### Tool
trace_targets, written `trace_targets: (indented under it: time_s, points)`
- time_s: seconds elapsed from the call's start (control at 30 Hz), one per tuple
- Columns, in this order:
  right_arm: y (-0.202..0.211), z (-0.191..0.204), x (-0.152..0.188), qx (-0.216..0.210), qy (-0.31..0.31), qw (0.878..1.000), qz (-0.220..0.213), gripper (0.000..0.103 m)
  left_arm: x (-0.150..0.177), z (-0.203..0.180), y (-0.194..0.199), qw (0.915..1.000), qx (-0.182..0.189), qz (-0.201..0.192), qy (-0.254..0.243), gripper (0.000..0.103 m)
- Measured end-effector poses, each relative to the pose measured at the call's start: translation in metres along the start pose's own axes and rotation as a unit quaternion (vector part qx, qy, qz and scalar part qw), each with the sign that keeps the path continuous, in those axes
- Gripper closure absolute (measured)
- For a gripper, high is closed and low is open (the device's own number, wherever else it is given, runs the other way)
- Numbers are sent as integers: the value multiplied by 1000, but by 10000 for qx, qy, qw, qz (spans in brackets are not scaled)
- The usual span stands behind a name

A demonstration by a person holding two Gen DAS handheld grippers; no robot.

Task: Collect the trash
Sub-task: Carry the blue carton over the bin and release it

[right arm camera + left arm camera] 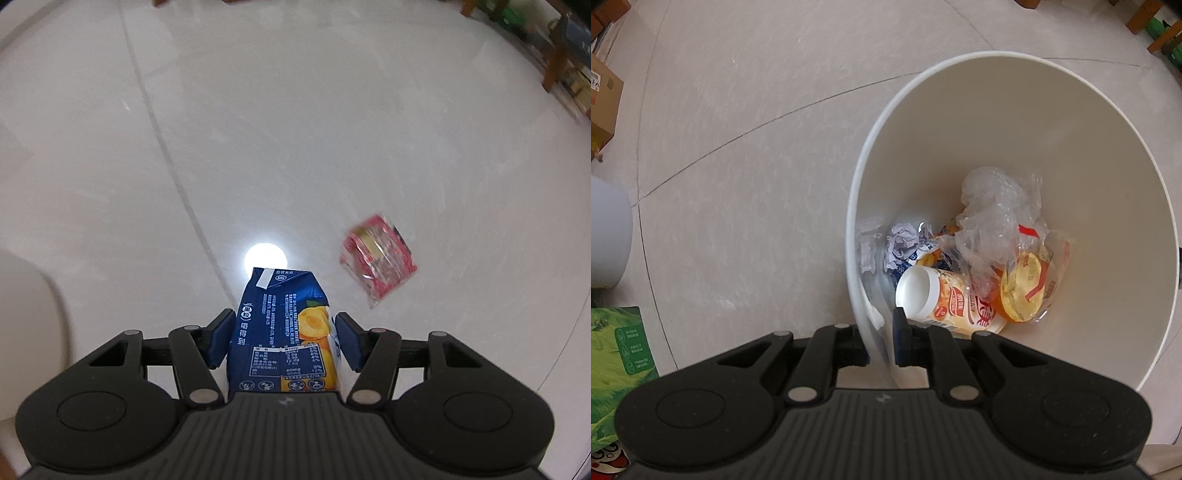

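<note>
My left gripper (881, 343) points straight down and is shut on the near rim of the white trash bin (1071, 110), with the wall pinched between its pads. Inside the bin lie a white-capped drink bottle with an orange label (945, 299), crumpled clear plastic (997, 210), a wad of paper (903, 240) and an orange-lidded cup (1025, 288). My right gripper (282, 332) is shut on a blue drink carton with a peach picture (280, 325), held above the floor. A red and clear snack wrapper (376, 258) lies on the tiles to the right of the carton.
A cardboard box (604, 96), a white rounded object (605, 236) and a green printed box (617, 350) stand left of the bin. Wooden furniture legs (554, 70) line the far right. A bright lamp reflection (265, 256) shows on the pale tiled floor.
</note>
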State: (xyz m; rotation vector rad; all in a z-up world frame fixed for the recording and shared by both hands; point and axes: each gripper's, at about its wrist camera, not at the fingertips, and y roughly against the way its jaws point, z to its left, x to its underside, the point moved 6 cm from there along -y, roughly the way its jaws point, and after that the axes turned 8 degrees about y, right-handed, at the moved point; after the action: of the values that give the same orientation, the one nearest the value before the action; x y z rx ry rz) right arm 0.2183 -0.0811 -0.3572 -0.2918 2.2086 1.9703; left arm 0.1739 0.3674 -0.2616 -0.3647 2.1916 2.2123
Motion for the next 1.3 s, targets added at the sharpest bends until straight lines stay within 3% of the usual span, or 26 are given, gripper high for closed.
trace_targets:
  time_s: [0.33, 0.6, 1.07, 1.17, 1.3]
  points:
    - [139, 51, -26, -615, 525, 9946, -652, 39, 0, 3, 0, 9999, 71, 29, 124, 94]
    - [209, 136, -50, -1146, 1372, 9783, -1050, 39, 0, 0, 1, 10000, -20, -16, 62, 94]
    - [219, 290, -71, -1853, 2375, 9465, -1156, 38, 1, 1, 2, 10000, 5, -34, 79, 94]
    - [208, 298, -77, -1927, 2292, 9478, -1094, 10, 1, 1, 3, 10000, 13, -38, 49, 94]
    - [207, 293, -72, -1863, 2309, 9478, -1169, 9, 1, 1, 3, 10000, 30, -23, 56, 94]
